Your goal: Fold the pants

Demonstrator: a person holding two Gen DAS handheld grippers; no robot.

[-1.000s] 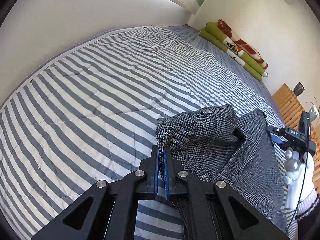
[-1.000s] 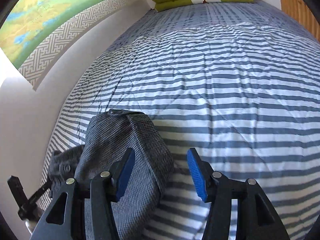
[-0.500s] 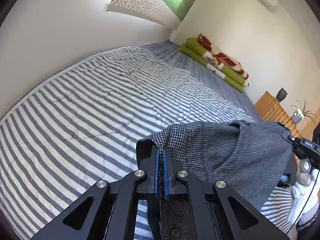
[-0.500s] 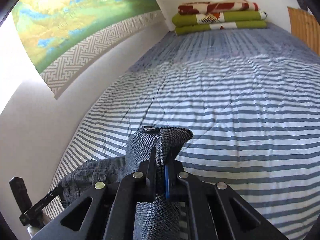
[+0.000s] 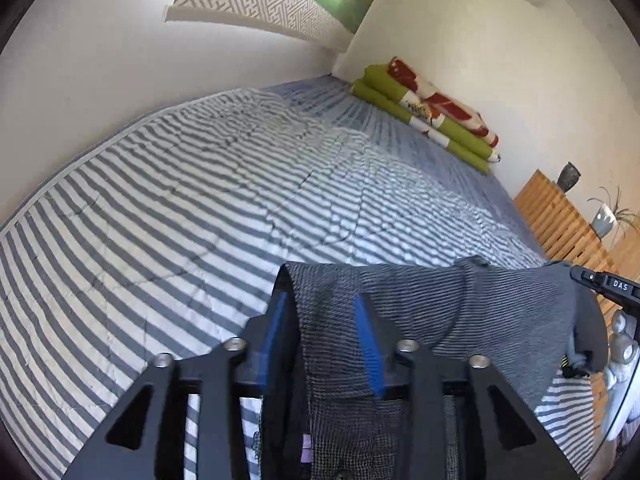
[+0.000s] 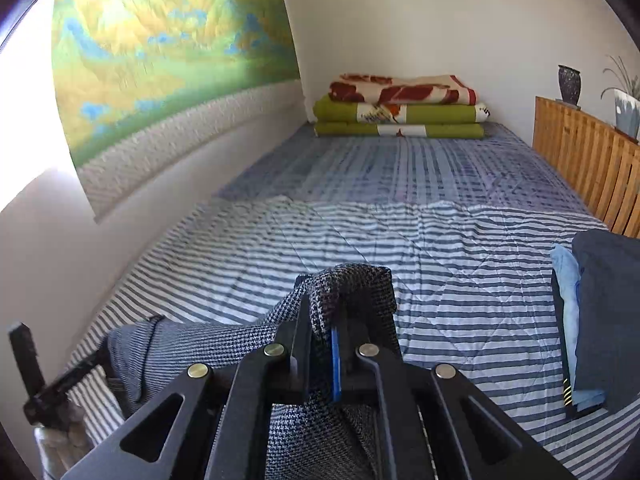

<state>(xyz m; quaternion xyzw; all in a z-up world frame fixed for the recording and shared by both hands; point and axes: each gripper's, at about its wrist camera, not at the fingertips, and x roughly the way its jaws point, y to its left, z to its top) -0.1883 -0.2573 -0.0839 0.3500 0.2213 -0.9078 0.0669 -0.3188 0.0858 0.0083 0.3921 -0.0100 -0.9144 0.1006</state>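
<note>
Here the pants [image 5: 420, 312] hang above the striped bed [image 5: 200, 208], stretched between the two tools. The left tool [image 5: 320, 336] is opening; its blue pads [image 5: 366, 344] stand apart with the cloth draped between them. The right tool [image 6: 322, 360] is clamped on a bunched fold of the pants, its jaws easing open. Folded blankets [image 6: 400, 114] lie at the bed's far end.

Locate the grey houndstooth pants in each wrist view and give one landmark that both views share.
Left wrist: pants at bottom centre, draped between the opening fingers, stretching right.
Right wrist: pants at bottom centre-left, a fold pinched in the fingers.
Shared landmark: the folded green and red blankets against the far wall.
</note>
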